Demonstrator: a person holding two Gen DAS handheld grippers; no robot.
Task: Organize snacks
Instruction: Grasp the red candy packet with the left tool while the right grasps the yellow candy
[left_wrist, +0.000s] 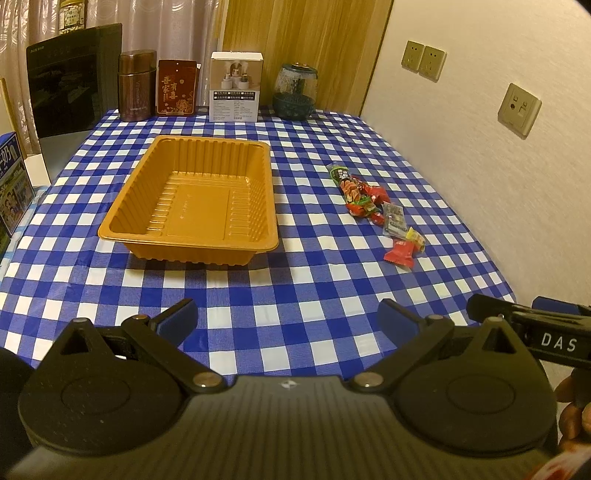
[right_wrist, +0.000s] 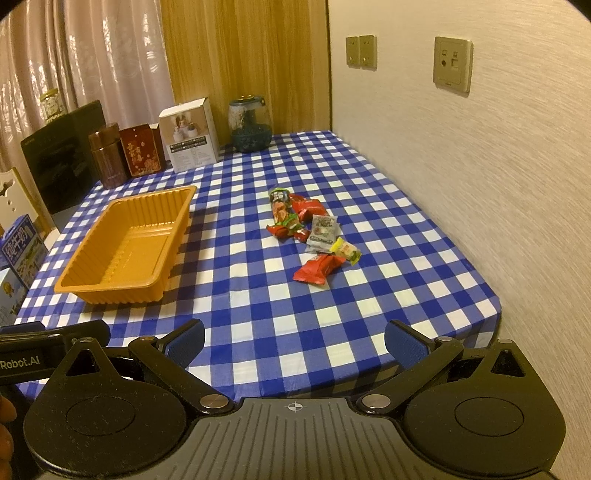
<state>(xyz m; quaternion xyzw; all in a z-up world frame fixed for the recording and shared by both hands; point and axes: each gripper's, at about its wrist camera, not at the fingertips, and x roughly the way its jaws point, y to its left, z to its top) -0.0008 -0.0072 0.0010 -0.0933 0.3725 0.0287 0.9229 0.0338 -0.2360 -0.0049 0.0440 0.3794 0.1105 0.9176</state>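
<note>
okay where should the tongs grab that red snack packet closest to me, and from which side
Probably the puffed middle of the red packet, from above, with the open right tongs. It lies flat on the tablecloth, and its crimped ends look thin. Close across its narrow width, clear of the yellow candy.

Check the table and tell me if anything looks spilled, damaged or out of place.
Only the snack packets look out of place: they lie in a loose heap on the checked tablecloth, apart from the orange tray, which holds nothing. Nothing looks spilled or damaged. The items along the back edge stand upright.
</note>
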